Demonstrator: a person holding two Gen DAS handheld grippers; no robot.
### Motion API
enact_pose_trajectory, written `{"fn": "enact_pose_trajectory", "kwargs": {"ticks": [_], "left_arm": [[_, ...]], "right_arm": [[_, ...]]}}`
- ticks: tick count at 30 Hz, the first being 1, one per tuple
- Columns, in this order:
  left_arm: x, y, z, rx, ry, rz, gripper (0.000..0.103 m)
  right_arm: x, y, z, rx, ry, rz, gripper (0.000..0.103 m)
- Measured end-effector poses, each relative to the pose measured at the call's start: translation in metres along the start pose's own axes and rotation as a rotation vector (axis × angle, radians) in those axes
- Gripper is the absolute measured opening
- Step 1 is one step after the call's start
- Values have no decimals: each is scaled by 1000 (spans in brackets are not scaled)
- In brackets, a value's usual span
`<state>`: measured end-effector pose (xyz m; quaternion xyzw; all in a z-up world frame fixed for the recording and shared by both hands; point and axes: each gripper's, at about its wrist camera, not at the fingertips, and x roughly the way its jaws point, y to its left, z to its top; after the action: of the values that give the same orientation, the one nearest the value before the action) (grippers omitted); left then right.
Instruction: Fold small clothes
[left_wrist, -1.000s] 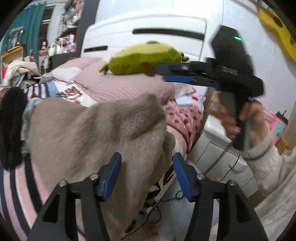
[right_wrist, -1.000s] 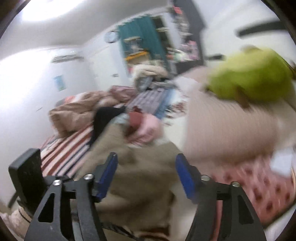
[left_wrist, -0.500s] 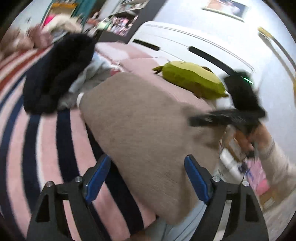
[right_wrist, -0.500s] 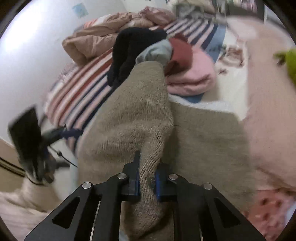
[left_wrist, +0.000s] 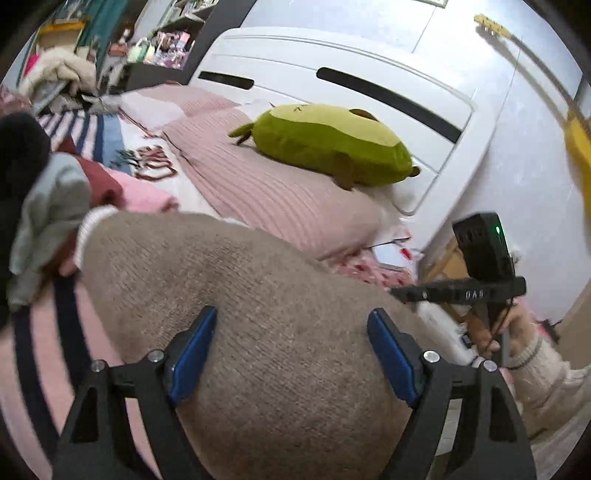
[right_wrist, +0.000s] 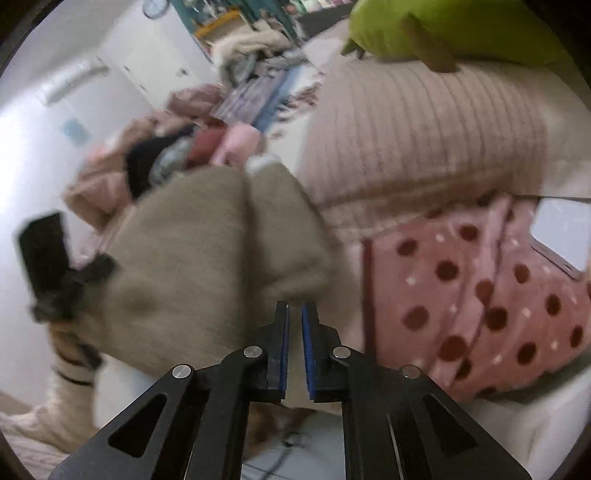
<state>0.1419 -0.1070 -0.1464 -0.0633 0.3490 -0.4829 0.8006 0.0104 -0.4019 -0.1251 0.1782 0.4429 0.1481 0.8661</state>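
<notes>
A beige knit garment (left_wrist: 258, 295) lies spread on the striped bed cover (left_wrist: 29, 350), with a white cuff at its far left corner. My left gripper (left_wrist: 293, 354) hangs just above its near part, jaws wide and nothing between the pads. In the right wrist view the same garment (right_wrist: 192, 258) ends just past my right gripper (right_wrist: 294, 325). Its jaws are opening: a narrow slit shows between the pads and no cloth is in it. From the left wrist view the right gripper (left_wrist: 400, 294) sits at the garment's right edge, held by a hand.
A green plush (left_wrist: 325, 144) rests on a pink ribbed pillow (left_wrist: 277, 195) before the white headboard (left_wrist: 332, 66). A pile of clothes (left_wrist: 66, 192) lies far left. Pink polka-dot fabric (right_wrist: 480, 295) and a flat white device (right_wrist: 561, 232) lie at the right.
Half a second ago the right gripper was shut on a fold of the beige garment; the fold is out now and the jaws stand slightly apart. The left jaws widened and the garment lies flatter.
</notes>
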Motion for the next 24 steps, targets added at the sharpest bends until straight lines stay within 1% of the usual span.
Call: {"fn": "enact_pose_trajectory", "kwargs": {"ticks": [1, 2, 3, 4, 5, 6, 7, 8, 10, 11, 12, 13, 14, 15, 16, 17, 18, 20, 21, 22, 23, 24], "left_arm": [[-2, 2, -1, -13, -4, -8, 79], [-3, 5, -2, -28, -5, -13, 79], [-4, 9, -3, -40, -2, -18, 79], [-4, 11, -3, -47, 5, -24, 79], [-5, 12, -5, -48, 13, -25, 79], [-7, 13, -8, -42, 26, -20, 79], [-7, 12, -10, -33, 35, -9, 79], [-7, 11, -12, -25, 44, 3, 79], [-8, 12, -15, -23, 47, 9, 79], [-9, 14, -16, -29, 44, 10, 79], [-9, 15, -17, -35, 42, 15, 79], [-9, 16, -16, -39, 43, 21, 79], [-11, 17, -15, -35, 46, 26, 79], [-15, 17, -15, -29, 46, 27, 79], [-20, 18, -15, -24, 42, 24, 79], [-27, 20, -13, -29, 29, 23, 80], [-33, 25, -13, -46, 12, 27, 82], [-43, 40, -14, -112, -4, 27, 85], [-44, 49, -15, -144, -3, 24, 86], [-42, 60, -19, -182, 5, 24, 87], [-39, 67, -22, -208, 16, 16, 91], [-33, 74, -26, -242, 35, -11, 93]], "right_arm": [[0, 6, 10, -27, -8, 23, 31], [1, 12, 19, -45, -13, 47, 44], [7, 18, 33, -71, -6, 83, 60], [14, 26, 43, -100, 18, 107, 63], [23, 32, 51, -129, 40, 116, 63], [35, 39, 59, -160, 70, 122, 67], [57, 48, 68, -197, 141, 139, 71], [73, 52, 72, -212, 194, 153, 80], [106, 59, 74, -222, 287, 180, 81], [117, 61, 73, -225, 300, 206, 79], [117, 63, 69, -247, 278, 221, 61], [115, 68, 64, -285, 255, 218, 34], [110, 70, 59, -316, 231, 189, 24], [104, 70, 53, -341, 205, 141, 9], [97, 65, 48, -336, 190, 100, 7], [92, 60, 44, -319, 183, 80, 7], [89, 53, 41, -298, 179, 61, 6], [79, 34, 33, -256, 171, 15, 3], [75, 24, 30, -244, 178, -14, 1], [76, 11, 23, -222, 194, -72, 0], [77, 0, 17, -197, 216, -95, 0], [78, -11, 12, -163, 233, -84, 0]]}}
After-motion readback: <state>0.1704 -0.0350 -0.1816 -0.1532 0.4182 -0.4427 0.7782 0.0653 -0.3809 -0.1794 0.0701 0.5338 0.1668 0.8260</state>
